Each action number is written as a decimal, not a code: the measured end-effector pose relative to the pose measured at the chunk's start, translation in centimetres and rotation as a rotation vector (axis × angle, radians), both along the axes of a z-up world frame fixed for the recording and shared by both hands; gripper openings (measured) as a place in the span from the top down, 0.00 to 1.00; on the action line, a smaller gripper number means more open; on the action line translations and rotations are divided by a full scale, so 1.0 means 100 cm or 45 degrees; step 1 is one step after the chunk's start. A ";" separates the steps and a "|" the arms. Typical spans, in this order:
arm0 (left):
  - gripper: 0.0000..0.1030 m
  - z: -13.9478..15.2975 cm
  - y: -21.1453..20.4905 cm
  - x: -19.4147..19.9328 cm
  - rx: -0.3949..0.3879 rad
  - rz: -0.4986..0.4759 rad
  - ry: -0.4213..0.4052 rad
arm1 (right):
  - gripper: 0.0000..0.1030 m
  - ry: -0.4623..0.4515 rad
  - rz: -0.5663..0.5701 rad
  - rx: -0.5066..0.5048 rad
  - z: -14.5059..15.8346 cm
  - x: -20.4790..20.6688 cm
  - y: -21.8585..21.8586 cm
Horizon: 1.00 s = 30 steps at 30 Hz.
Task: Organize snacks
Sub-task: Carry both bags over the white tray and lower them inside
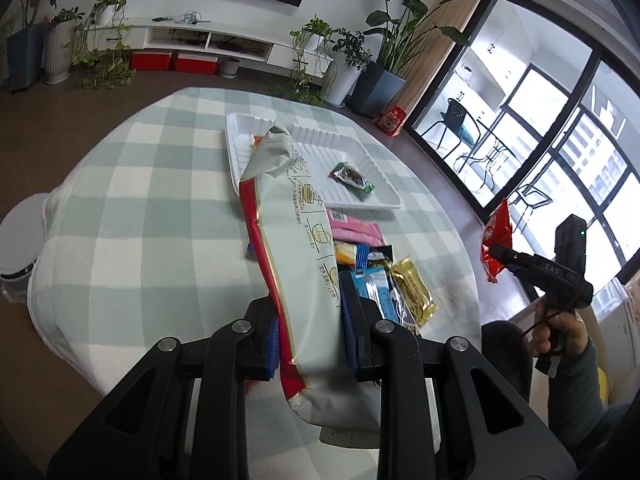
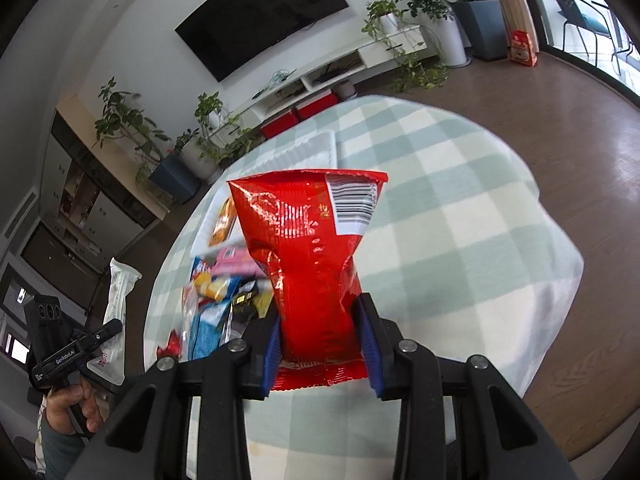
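Fingers (image 1: 276, 336) on the left are pinching a long white packet (image 1: 308, 248) and the right ones (image 2: 368, 328) a red bag (image 2: 316, 256), both above the bench (image 1: 132, 200); each wants lowering flat into the white tray (image 1: 384, 196).

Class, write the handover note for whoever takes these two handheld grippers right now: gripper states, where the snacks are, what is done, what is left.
Left gripper: shut on a long white-and-red packet, held above the table.
Right gripper: shut on a red bag, also in the air.
Done: a small green packet lies in the white tray.
Left: both held items, plus the loose snack pile on the checked tablecloth.
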<state>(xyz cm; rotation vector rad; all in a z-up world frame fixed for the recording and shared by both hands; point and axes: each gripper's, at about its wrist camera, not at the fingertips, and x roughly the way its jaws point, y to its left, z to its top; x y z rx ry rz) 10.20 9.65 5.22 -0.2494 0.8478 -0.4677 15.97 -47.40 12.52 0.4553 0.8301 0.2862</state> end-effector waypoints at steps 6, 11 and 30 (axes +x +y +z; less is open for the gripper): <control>0.78 0.034 -0.013 0.060 0.045 -0.040 -0.062 | 0.64 -0.120 -0.026 -0.039 0.048 0.035 -0.012; 0.78 0.059 -0.037 0.118 0.070 -0.096 -0.104 | 0.64 -0.247 0.002 -0.060 0.092 0.069 0.000; 0.78 -0.037 -0.099 0.257 0.144 -0.157 0.128 | 0.64 0.060 0.313 -0.227 0.024 0.224 0.129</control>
